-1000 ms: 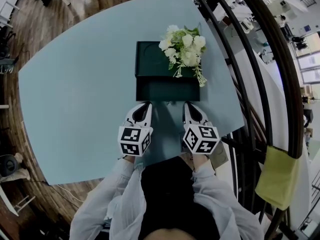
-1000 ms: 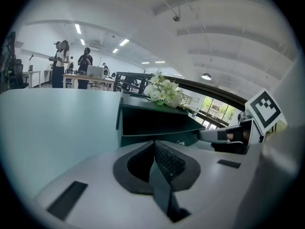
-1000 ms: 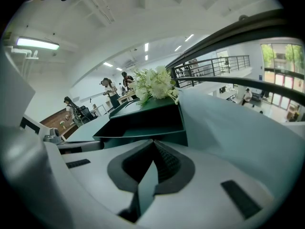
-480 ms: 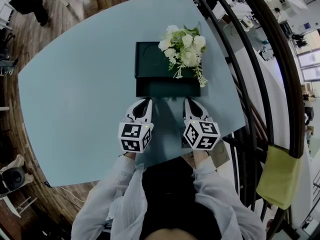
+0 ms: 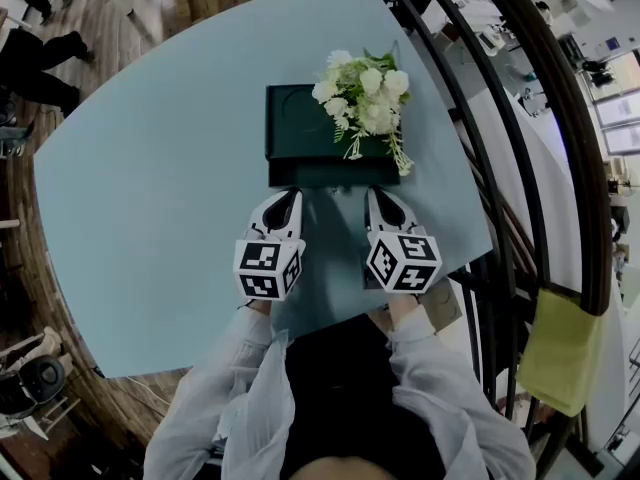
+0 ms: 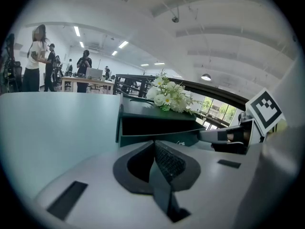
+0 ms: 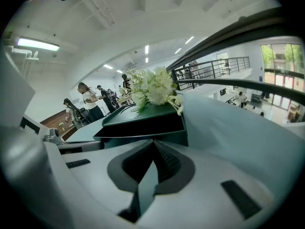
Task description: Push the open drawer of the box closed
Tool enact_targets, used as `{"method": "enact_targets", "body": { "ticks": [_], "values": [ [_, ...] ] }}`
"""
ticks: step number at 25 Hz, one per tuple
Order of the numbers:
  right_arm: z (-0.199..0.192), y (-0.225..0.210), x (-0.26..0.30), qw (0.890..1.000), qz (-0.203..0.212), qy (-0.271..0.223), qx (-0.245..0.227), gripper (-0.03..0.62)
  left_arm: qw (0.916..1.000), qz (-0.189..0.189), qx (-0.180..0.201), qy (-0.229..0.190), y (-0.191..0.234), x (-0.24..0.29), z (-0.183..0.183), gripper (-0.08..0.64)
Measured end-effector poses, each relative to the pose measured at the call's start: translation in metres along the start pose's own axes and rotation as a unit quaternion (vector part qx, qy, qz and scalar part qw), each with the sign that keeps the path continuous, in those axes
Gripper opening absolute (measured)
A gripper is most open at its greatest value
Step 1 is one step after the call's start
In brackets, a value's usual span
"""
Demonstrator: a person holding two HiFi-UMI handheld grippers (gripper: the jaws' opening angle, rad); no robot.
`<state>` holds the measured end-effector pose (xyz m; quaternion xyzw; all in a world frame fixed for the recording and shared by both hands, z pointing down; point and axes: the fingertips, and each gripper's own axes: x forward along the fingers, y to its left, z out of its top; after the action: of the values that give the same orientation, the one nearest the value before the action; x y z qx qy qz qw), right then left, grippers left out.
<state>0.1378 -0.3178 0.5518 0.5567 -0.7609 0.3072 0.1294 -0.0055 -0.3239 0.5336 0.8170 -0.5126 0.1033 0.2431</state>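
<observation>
Both pressed tight, nothing between: left gripper (image 5: 284,198), right gripper (image 5: 376,196) at the drawer (image 5: 335,175).
We note their tips side by side against the drawer front, on the near side of the dark green box (image 5: 300,118); the drawer juts slightly out of it. White flowers (image 5: 365,93) lie atop the box, toward its right edge. Box rests on a pale blue table (image 5: 150,198).
</observation>
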Motion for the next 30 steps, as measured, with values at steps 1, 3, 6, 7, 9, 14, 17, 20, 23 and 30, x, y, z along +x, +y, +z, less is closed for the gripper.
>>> {"method": "enact_targets", "body": {
  "ticks": [1, 3, 6, 7, 9, 14, 17, 20, 23, 30],
  "values": [
    [0.001, 0.000, 0.001, 1.000, 0.000, -0.001, 0.000, 0.008, 1.0000, 0.000, 0.000, 0.000, 0.001, 0.002, 0.001, 0.021],
    [0.003, -0.001, 0.004, 1.000, 0.000, -0.002, 0.000, 0.008, 1.0000, 0.000, 0.000, -0.001, 0.002, 0.004, 0.002, 0.021],
    [0.005, -0.001, 0.007, 1.000, -0.001, -0.005, 0.002, 0.008, 1.0000, -0.001, 0.000, -0.001, 0.004, 0.007, 0.004, 0.021],
    [0.006, -0.001, 0.008, 1.000, -0.001, -0.006, 0.002, 0.008, 1.0000, -0.001, 0.000, -0.002, 0.004, 0.008, 0.005, 0.021],
    [0.009, -0.002, 0.011, 1.000, -0.001, -0.009, 0.002, 0.008, 1.0000, 0.000, 0.001, -0.004, 0.005, 0.011, 0.008, 0.021],
    [0.014, -0.004, 0.017, 1.000, -0.001, -0.014, 0.005, 0.008, 1.0000, 0.001, 0.004, -0.004, 0.008, 0.018, 0.011, 0.021],
    [0.016, -0.004, 0.020, 1.000, -0.001, -0.016, 0.007, 0.008, 1.0000, 0.002, 0.005, -0.006, 0.010, 0.020, 0.014, 0.021],
    [0.019, -0.004, 0.022, 1.000, -0.001, -0.018, 0.009, 0.008, 1.0000, 0.002, 0.006, -0.007, 0.011, 0.022, 0.016, 0.021],
    [0.021, -0.004, 0.023, 1.000, -0.001, -0.020, 0.010, 0.008, 0.9999, 0.003, 0.007, -0.008, 0.012, 0.024, 0.018, 0.021],
    [0.024, -0.005, 0.029, 1.000, -0.001, -0.023, 0.013, 0.008, 0.9999, 0.006, 0.007, -0.010, 0.015, 0.030, 0.021, 0.021]
  ]
}}
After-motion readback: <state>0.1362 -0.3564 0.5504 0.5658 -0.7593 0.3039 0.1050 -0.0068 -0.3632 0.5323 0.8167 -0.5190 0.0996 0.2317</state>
